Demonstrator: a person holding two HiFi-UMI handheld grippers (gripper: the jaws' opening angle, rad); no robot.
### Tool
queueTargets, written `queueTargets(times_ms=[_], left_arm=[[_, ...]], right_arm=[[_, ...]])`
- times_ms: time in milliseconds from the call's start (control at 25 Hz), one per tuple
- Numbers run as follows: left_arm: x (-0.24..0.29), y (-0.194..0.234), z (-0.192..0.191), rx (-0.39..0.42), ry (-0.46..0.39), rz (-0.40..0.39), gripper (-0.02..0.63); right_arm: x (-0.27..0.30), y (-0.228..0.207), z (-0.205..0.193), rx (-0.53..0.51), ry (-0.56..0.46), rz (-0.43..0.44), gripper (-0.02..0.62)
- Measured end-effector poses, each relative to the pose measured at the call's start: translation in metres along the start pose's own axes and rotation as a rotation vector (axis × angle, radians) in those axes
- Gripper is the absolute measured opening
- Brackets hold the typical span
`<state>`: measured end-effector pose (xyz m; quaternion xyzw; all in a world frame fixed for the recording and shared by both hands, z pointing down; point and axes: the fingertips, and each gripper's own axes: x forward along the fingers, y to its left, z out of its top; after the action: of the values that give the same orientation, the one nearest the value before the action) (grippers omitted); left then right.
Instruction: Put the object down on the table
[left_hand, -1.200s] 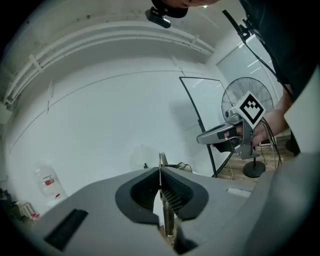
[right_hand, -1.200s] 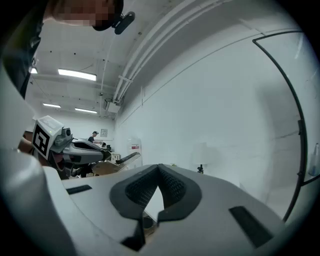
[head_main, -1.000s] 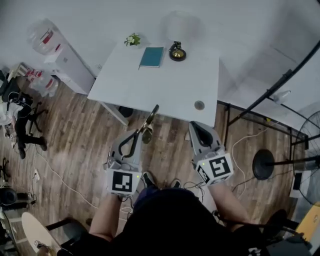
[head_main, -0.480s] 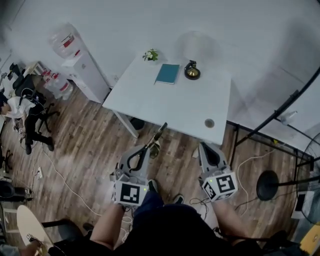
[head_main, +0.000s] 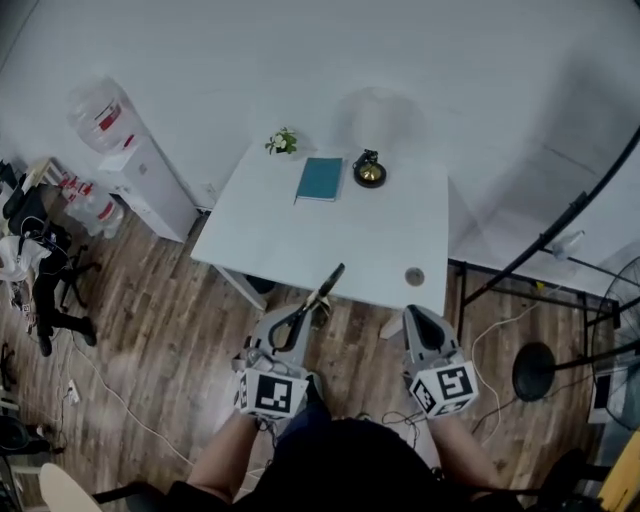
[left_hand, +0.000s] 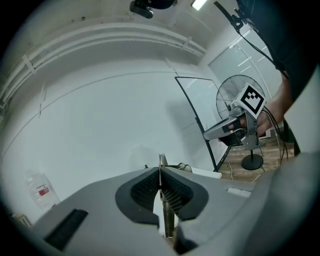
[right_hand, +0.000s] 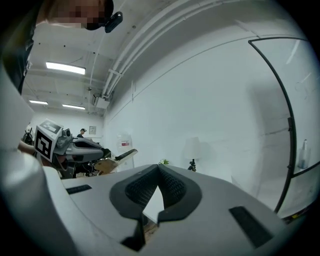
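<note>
My left gripper (head_main: 308, 315) is shut on a thin flat tan object with a dark tip (head_main: 326, 288), which slants up toward the front edge of the white table (head_main: 340, 235). In the left gripper view the pads (left_hand: 175, 192) press on the thin object (left_hand: 163, 210), seen edge-on. My right gripper (head_main: 414, 313) hangs to the right over the wooden floor, shut with nothing in it; its fingertips (right_hand: 159, 170) meet. The right gripper view shows the left gripper (right_hand: 102, 156) and the object (right_hand: 118, 159) at the left.
On the table lie a teal book (head_main: 319, 179), a small plant (head_main: 283, 142), a gold and black ornament (head_main: 369, 171) and a small round grey thing (head_main: 414, 276). A water dispenser (head_main: 125, 155) stands left. A fan base (head_main: 535, 371) and black frame (head_main: 540, 240) stand right.
The head view has shifted, and both grippers now sit lower in the frame, just short of the table's front edge. The left gripper still holds the object.
</note>
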<state>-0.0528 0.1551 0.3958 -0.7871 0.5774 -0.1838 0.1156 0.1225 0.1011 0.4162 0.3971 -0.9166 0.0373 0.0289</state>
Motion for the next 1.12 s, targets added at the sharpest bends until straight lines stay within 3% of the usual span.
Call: queueTargets(times_ms=[200, 320, 640, 880, 1120], left_arm=[[0.039, 0.042, -0.012, 0.000, -0.034, -0.074, 0.009], [0.062, 0.061, -0.028, 0.045, -0.038, -0.134, 0.009], [0.115, 0.081, -0.060, 0.070, -0.052, -0.261, 0.009], [0.157, 0.080, -0.063, 0.079, -0.042, -0.293, 0.009], [0.202, 0.068, -0.063, 0.123, 0.010, -0.284, 0.009]], right_arm=[[0.039, -0.010, 0.012, -0.011, 0.017, -0.098, 0.006], [0.060, -0.012, 0.005, -0.012, 0.055, -0.154, 0.006], [0.099, -0.019, -0.007, 0.000, 0.111, -0.247, 0.006], [0.117, -0.047, -0.017, 0.035, 0.125, -0.264, 0.006], [0.141, -0.093, -0.030, 0.078, 0.100, -0.226, 0.006]])
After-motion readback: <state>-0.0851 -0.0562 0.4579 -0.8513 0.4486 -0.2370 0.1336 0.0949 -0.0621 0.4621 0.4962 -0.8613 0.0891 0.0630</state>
